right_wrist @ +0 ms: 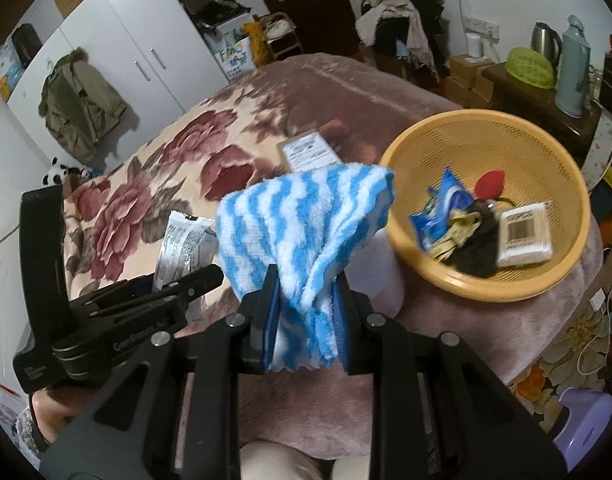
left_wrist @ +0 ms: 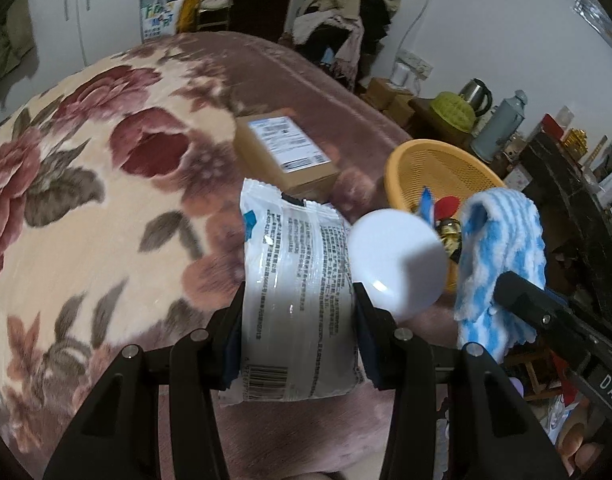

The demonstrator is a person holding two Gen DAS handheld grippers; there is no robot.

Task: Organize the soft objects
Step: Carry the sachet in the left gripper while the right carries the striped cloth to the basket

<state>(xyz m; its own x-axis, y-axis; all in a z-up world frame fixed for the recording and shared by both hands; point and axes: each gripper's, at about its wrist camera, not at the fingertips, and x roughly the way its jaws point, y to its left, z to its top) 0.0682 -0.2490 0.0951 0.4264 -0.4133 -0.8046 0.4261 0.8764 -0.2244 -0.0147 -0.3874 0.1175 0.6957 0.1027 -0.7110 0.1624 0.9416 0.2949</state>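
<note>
Closest in, the right gripper [right_wrist: 306, 312] is clenched on a blue-and-white striped cloth [right_wrist: 306, 216], pinched low so that most of the fabric bunches up and flops forward past the fingertips; a soft thing held this way has no shape of its own, so the grip gathers it into one wad for carrying. To its left, the left gripper [left_wrist: 298, 320] is clamped across the width of a white printed plastic packet [left_wrist: 294, 280], which stands out ahead of the fingers, its far sealed end tilted up and off the bed. Just right of that packet and beside the left gripper's right finger sits a pale rounded white object [left_wrist: 394, 260]; what it is I cannot tell. Ahead and to the right of both tools rests the orange mesh basket [right_wrist: 486, 292] on the mauve edge of the floral blanket [left_wrist: 86, 200], already holding a blue wrapper, a red piece, a dark bundle and a small white barcoded pack, so it reads as the collecting place, and both loads are likely bound for it. Farther ahead of the left gripper, beyond the packet, a brown cardboard parcel [left_wrist: 282, 148] with a shipping label lies flat on the blanket, apart from the basket.
</note>
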